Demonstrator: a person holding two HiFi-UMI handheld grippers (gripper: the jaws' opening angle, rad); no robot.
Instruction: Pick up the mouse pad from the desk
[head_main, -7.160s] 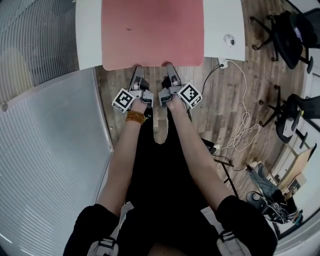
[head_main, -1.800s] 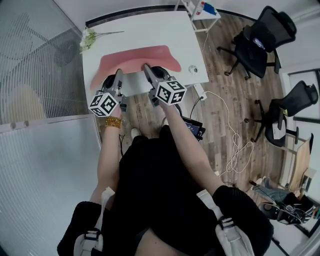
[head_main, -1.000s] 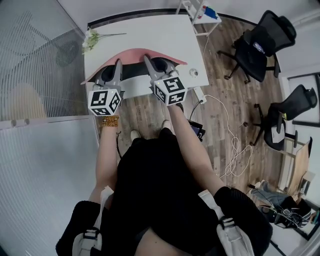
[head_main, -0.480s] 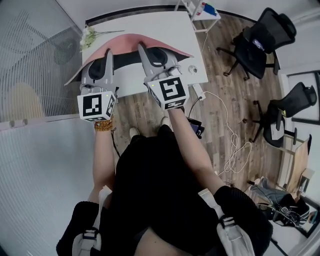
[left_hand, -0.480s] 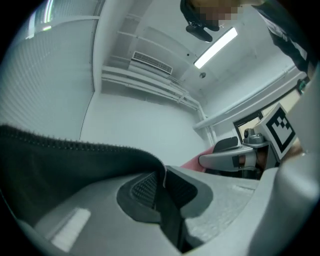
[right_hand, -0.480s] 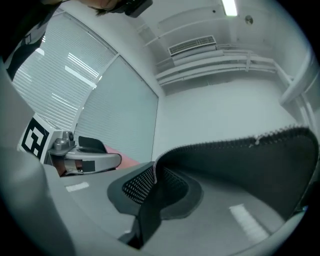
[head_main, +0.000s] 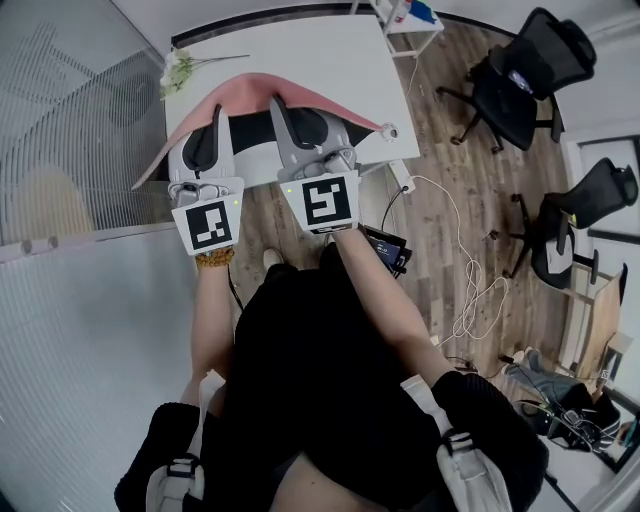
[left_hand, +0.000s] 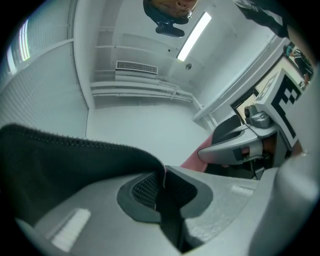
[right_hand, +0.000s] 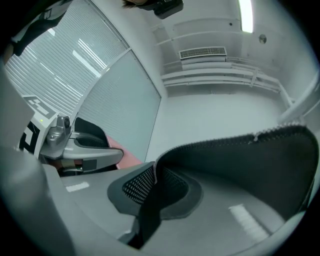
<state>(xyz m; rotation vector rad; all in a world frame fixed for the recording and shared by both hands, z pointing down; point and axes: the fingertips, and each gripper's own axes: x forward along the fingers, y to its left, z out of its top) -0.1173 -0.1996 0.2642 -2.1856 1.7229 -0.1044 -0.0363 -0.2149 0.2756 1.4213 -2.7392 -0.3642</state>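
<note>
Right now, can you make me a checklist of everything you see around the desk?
Surface: white desk, mostly bare.
Job's things: pink mouse pad, near edge raised off the desk, dark underside showing.
Clutter: flower sprig at the desk's far left corner; small round object near its right edge.
Grippers: left gripper and right gripper both shut on the pad's near edge.
Cables: white cable looped on the wooden floor.
Surroundings: black office chairs on the right; glass partition on the left.

Flowers: laid at the far left corner of the surface.
Office chairs: 2, black, stood at the right.
Cable: white, looped on the wooden floor.
Ceiling light: lit.
</note>
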